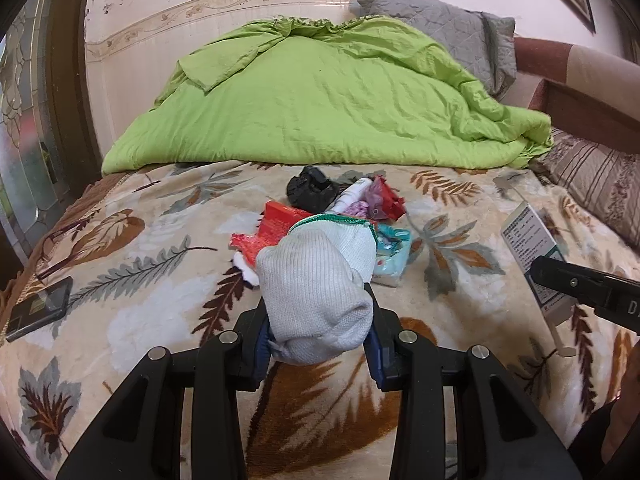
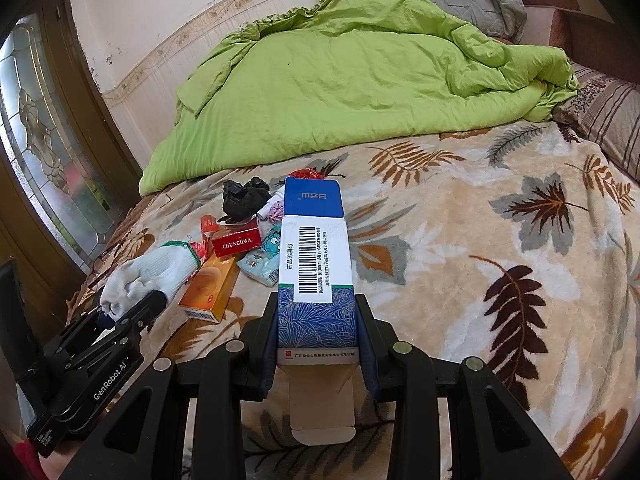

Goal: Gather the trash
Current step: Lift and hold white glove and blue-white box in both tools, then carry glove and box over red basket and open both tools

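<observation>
My left gripper (image 1: 318,320) is shut on a white knit glove (image 1: 316,280) with a green cuff, held above the leaf-patterned blanket (image 1: 132,280). The same glove (image 2: 148,276) and left gripper (image 2: 132,312) show at the left of the right wrist view. My right gripper (image 2: 316,332) is shut on a blue and white medicine box (image 2: 314,260) with a barcode, its rear flap open. That box (image 1: 532,248) appears at the right in the left wrist view. A trash pile lies ahead: red cigarette pack (image 2: 237,242), orange box (image 2: 210,288), black crumpled bag (image 1: 310,190), teal tissue pack (image 1: 390,256).
A green quilt (image 1: 328,100) is heaped at the back of the bed with a grey pillow (image 1: 436,28) behind it. A striped pillow (image 1: 600,176) lies at the right. A dark phone (image 1: 38,308) rests on the blanket at the left edge, near a glass door (image 2: 44,152).
</observation>
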A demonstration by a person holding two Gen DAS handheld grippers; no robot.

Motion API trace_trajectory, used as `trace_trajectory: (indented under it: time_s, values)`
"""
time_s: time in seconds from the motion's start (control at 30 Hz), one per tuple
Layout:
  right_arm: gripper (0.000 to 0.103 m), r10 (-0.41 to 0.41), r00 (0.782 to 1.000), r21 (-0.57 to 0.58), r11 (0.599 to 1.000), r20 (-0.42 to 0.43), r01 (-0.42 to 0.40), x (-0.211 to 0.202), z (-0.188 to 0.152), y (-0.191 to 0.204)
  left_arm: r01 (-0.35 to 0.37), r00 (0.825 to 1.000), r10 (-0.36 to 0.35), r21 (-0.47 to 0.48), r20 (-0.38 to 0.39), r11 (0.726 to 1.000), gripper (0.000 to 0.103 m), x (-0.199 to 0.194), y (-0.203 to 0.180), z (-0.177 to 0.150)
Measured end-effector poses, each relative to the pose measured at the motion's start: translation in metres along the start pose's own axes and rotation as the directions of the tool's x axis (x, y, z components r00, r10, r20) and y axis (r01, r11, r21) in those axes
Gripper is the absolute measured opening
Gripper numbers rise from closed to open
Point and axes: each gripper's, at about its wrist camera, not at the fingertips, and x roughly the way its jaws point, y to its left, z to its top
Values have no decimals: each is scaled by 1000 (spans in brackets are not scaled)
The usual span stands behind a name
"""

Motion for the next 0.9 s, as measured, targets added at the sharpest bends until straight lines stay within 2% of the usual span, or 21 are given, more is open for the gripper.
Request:
trace_trajectory:
  time_s: [0.27, 0.53, 0.7, 0.9]
  values:
    - [37, -4, 1000, 37, 999, 11, 3, -20, -1, -9, 72, 997, -73, 41, 11, 997, 37, -5, -9, -1]
    - [37, -59, 998, 56, 997, 34, 57, -53, -1, -26, 141, 990, -141, 35, 1, 989, 37, -14, -21, -1]
    - [37, -127, 991, 31, 992, 36, 126, -66, -6, -30, 181, 983, -181, 63, 0, 982, 37, -26, -39, -3]
    - [37, -240, 970, -8, 971, 43, 241, -88, -11, -43, 234, 972, -234, 99, -11, 967, 37, -40, -63, -5]
